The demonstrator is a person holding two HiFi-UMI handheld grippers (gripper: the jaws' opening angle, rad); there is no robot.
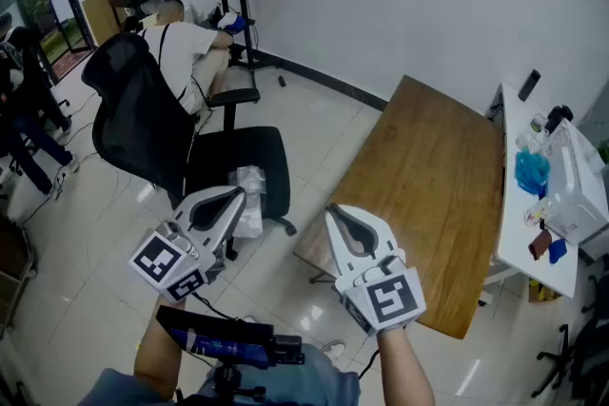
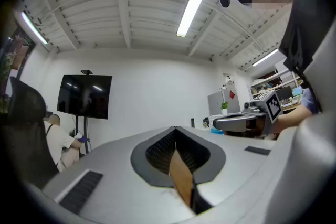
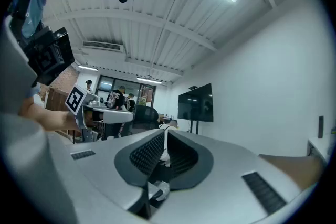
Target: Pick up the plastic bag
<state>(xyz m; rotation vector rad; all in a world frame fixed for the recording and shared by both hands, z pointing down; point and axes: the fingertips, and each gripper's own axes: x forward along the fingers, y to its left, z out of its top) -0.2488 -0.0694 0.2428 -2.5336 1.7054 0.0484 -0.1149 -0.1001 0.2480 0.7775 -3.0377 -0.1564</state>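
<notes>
A crumpled clear plastic bag (image 1: 249, 204) lies on the front edge of a black office chair's seat (image 1: 259, 152). My left gripper (image 1: 236, 193) hangs just in front of the bag, its tips over the bag's left side; whether they touch it I cannot tell. Its jaws meet at the tip (image 2: 175, 127) with nothing between them. My right gripper (image 1: 331, 212) is held to the right of the chair, apart from the bag, and is shut and empty (image 3: 165, 129). Both grippers point level. The bag shows in neither gripper view.
A wooden table (image 1: 428, 176) stands right of the right gripper, with a cluttered white desk (image 1: 533, 204) beyond it. A person in a white shirt (image 1: 186, 48) sits behind the chair near a TV stand (image 1: 233, 5). The floor is glossy tile.
</notes>
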